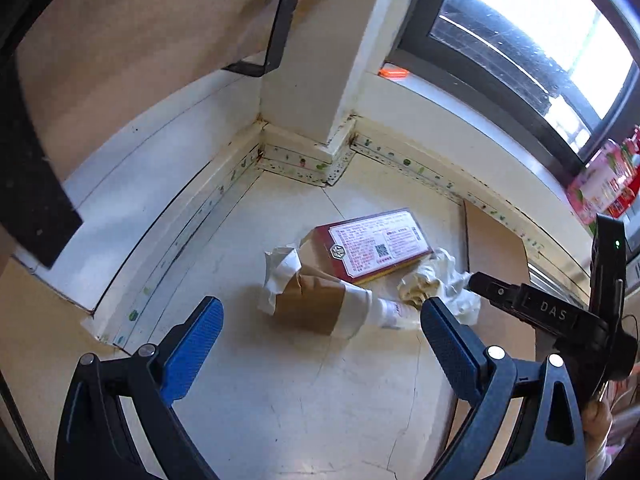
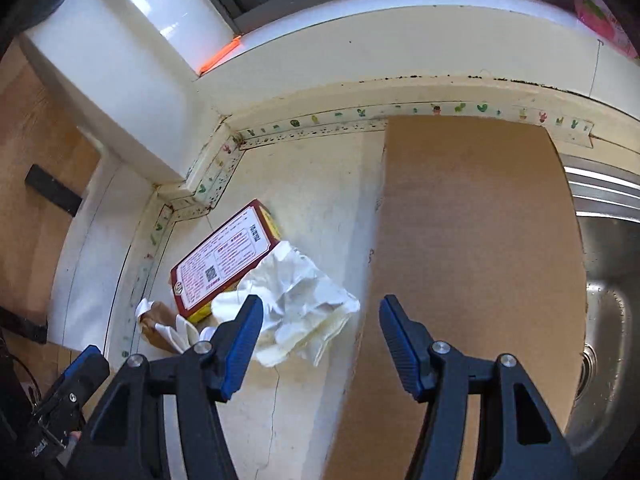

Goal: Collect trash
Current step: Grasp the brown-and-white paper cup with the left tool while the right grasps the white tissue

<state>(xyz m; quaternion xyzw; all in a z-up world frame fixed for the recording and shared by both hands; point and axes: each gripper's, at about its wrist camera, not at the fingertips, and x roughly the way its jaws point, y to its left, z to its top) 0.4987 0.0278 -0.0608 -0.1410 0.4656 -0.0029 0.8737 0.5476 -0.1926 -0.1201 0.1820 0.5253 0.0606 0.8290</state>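
A pile of trash lies on the cream countertop near the corner: a dark red flat box point(image 1: 374, 246) with a white printed label, a crumpled brown and white paper bag point(image 1: 316, 300) and crumpled white tissue point(image 1: 440, 280). My left gripper point(image 1: 320, 328) is open and empty, just short of the paper bag. In the right wrist view the box point(image 2: 226, 258) leans over the tissue point(image 2: 296, 300), with the paper bag point(image 2: 158, 320) at the left. My right gripper point(image 2: 318, 336) is open and empty, its left finger point(image 2: 240, 344) over the tissue's near edge.
A brown cardboard sheet point(image 2: 472, 240) lies on the counter right of the trash. A steel sink point(image 2: 612, 312) is at the far right. A white wall column point(image 1: 316, 92) and taped backsplash edge point(image 2: 360, 116) close the corner. A window point(image 1: 520, 32) is above.
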